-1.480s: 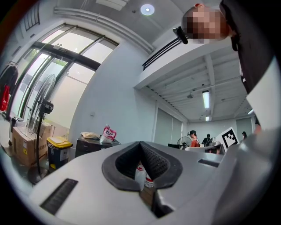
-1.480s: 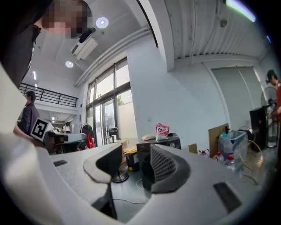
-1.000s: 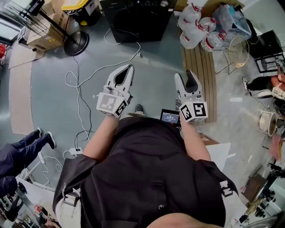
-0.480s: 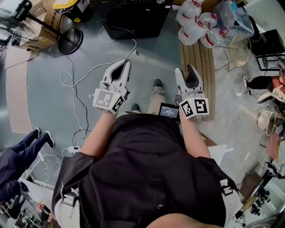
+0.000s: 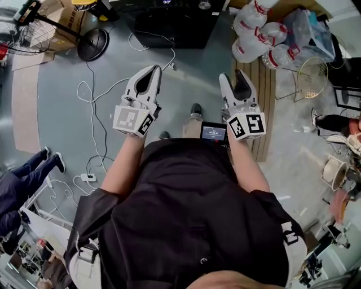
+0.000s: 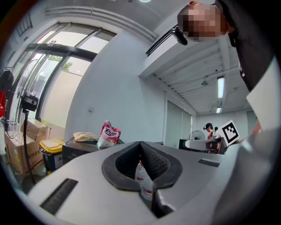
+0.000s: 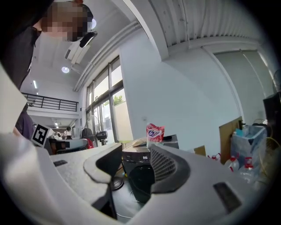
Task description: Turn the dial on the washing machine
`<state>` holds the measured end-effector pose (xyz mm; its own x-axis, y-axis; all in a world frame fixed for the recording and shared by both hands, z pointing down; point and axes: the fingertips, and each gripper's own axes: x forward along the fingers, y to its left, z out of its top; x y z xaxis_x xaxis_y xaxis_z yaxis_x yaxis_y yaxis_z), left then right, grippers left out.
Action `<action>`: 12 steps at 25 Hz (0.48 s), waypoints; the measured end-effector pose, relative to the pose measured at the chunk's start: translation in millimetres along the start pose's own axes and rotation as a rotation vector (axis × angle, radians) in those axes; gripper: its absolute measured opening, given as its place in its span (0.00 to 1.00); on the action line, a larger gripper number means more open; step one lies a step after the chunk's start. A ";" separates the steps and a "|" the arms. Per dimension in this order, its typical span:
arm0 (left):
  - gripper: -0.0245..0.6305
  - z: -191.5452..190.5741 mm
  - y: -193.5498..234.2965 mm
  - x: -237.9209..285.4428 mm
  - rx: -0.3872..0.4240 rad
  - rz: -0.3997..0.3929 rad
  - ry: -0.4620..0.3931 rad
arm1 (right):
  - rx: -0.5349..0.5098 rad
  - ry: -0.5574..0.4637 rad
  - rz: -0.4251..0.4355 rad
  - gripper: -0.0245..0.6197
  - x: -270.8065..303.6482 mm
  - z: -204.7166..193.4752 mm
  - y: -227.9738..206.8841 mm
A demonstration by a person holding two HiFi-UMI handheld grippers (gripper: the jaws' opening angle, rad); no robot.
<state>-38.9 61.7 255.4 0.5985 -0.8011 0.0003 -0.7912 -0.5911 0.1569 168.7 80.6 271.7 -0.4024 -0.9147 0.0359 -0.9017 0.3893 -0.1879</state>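
The washing machine (image 5: 175, 25) is a black box on the floor at the top of the head view, well ahead of both grippers. The right gripper view shows its dark front (image 7: 141, 176) with a lit display and a red detergent pouch (image 7: 154, 132) on top; I cannot make out the dial. My left gripper (image 5: 153, 68) is held out in the air, its tips touching, nothing held. It is also shut in its own view (image 6: 140, 145). My right gripper (image 5: 231, 76) stands open and empty, the machine framed in its gap (image 7: 135, 151).
White cables (image 5: 96, 113) snake over the grey floor left of my path. A fan base (image 5: 93, 44) and cardboard boxes (image 5: 56, 14) stand at the far left. Water jugs (image 5: 256, 34), a wooden board (image 5: 262, 84) and a wire basket (image 5: 313, 79) lie to the right. Someone's legs (image 5: 22, 180) are at the left edge.
The floor has slid beneath me and the machine sits closer at the top. A foot has stepped forward. Both grippers keep their pose and jaw state.
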 end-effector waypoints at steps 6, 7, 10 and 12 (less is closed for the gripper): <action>0.03 10.9 -3.3 41.1 0.030 0.077 -0.007 | 0.013 0.010 0.067 0.35 27.9 11.4 -43.9; 0.03 11.3 -3.5 46.9 0.031 0.091 -0.008 | 0.014 0.013 0.079 0.35 32.5 11.7 -50.7; 0.03 9.5 -2.2 63.1 0.026 0.131 -0.009 | 0.023 0.006 0.115 0.35 48.3 15.3 -66.8; 0.03 7.4 -1.8 72.0 0.026 0.148 -0.008 | 0.023 0.002 0.139 0.35 57.9 17.1 -74.5</action>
<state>4.7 4.4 247.8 0.4738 -0.8805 0.0135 -0.8740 -0.4683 0.1299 215.3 -3.2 270.9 -0.5235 -0.8519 0.0096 -0.8334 0.5097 -0.2135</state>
